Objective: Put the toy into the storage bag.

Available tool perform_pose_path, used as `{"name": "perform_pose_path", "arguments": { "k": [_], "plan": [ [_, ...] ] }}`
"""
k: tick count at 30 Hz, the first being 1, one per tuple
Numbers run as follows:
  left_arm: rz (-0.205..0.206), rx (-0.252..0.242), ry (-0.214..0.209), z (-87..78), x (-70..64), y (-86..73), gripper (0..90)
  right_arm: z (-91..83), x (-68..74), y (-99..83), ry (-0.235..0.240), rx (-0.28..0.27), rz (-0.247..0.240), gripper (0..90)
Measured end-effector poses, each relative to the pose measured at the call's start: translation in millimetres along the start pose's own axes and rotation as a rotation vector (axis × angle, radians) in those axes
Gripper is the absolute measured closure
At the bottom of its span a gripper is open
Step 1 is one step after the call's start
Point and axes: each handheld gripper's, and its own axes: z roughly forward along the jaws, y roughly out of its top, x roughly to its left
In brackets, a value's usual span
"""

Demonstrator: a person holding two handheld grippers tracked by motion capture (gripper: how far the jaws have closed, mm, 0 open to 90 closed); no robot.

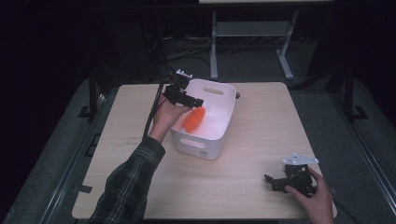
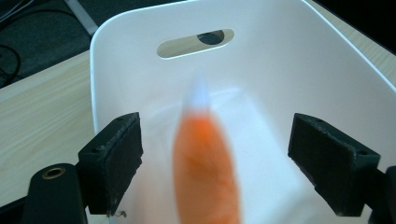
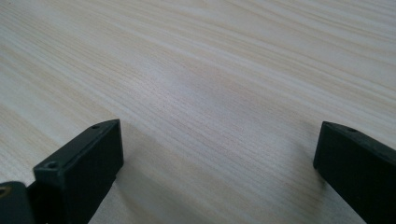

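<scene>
Table [image 1: 252,140]: we see light wood under everything.
Bin [image 1: 219,116]: white, near the middle.
Left gripper [image 2: 215,158]: we hold it over the bin, jaws wide apart.
Right gripper [image 3: 217,168]: jaws wide, low over bare wood.
Orange thing [image 2: 208,172]: blurry, between our left jaws, touching neither, inside the bin.

Dim room, black at the frame edges; overhead light falls on the pale wooden table [image 1: 261,135]. The orange tapered object [image 2: 205,168] smears with blur, centre of the left gripper view.
</scene>
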Motion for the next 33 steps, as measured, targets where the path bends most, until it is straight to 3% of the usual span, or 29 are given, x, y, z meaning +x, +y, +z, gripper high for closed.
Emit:
{"name": "perform_pose_path", "arguments": {
  "k": [10, 20, 33],
  "plan": [
    [0.014, -0.009, -0.006, -6.4, -0.5, 0.3, 17.1, 0.0, 0.0, 0.0, 0.001, 0.000, -0.001, 0.9],
    [0.038, -0.018, -0.016, -21.8, 7.9, -2.0, 17.1, -0.1, 0.0, 0.0, 0.001, 0.000, 0.000, 0.9],
    [0.077, -0.031, -0.064, -41.7, 20.8, -17.0, 17.1, -0.1, 0.1, 0.0, 0.001, 0.000, 0.002, 0.9]
  ]
}}
